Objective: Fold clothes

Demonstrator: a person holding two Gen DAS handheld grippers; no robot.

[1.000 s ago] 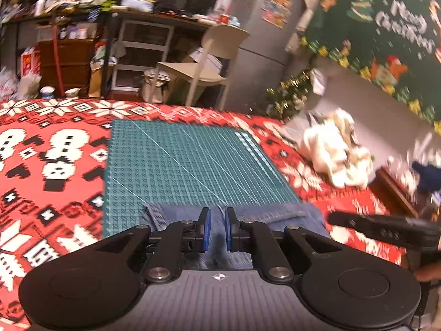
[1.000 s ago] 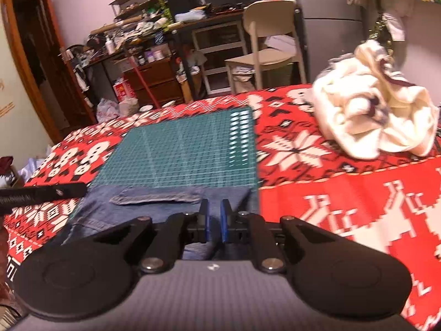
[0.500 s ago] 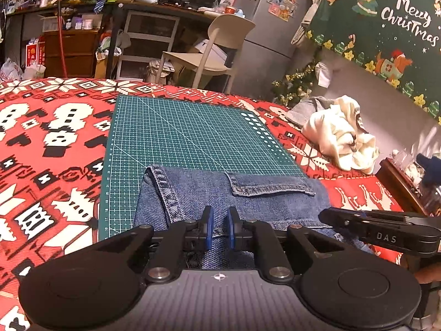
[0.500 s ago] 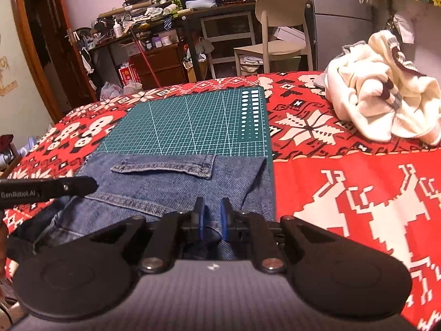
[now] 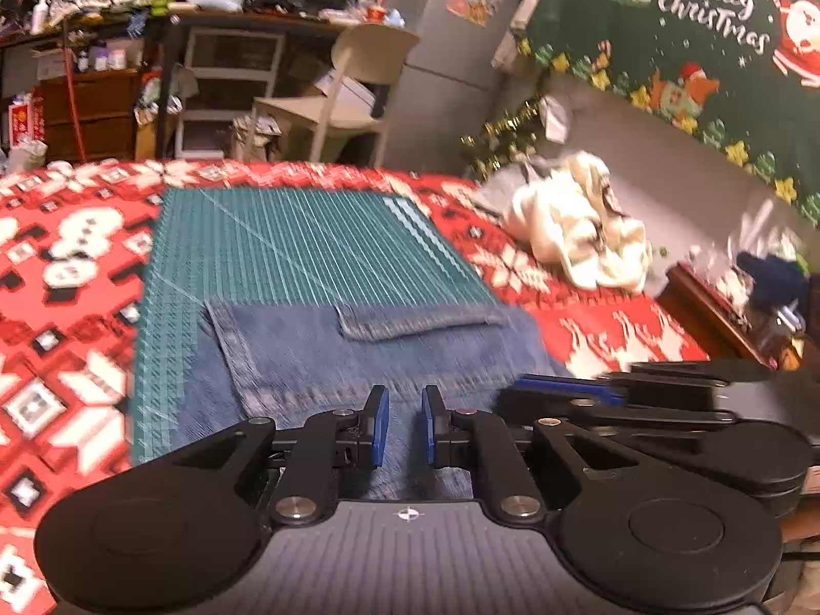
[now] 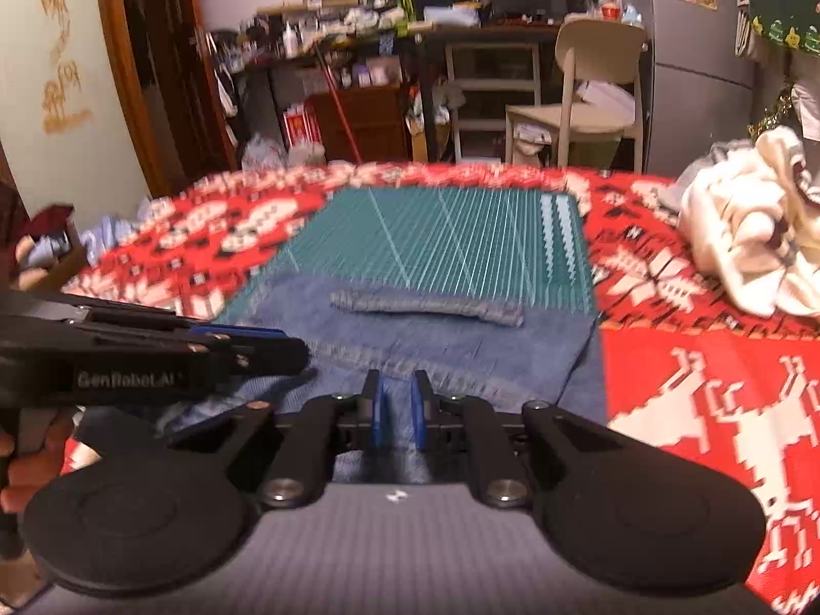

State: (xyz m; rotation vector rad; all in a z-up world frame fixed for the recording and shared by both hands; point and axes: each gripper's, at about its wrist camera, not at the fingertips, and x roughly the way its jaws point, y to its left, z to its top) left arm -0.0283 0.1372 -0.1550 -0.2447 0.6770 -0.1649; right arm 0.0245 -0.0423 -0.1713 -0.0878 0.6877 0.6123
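At the bottom of each view, the left gripper [image 5: 405,433] and right gripper [image 6: 394,410] pinch the jeans [image 5: 369,359] with narrow jaws. The denim runs crosswise directly ahead, over the green mat's [image 5: 287,246] near edge, the grippers side by side, equally near.

Both wrist views low and close over the jeans [image 5: 318,353], angled down along the fingers toward the green cutting mat [image 5: 307,241], sharing jeans [image 6: 441,338], mat [image 6: 451,236], white chair [image 6: 589,87] and the cream garment pile [image 5: 579,225].
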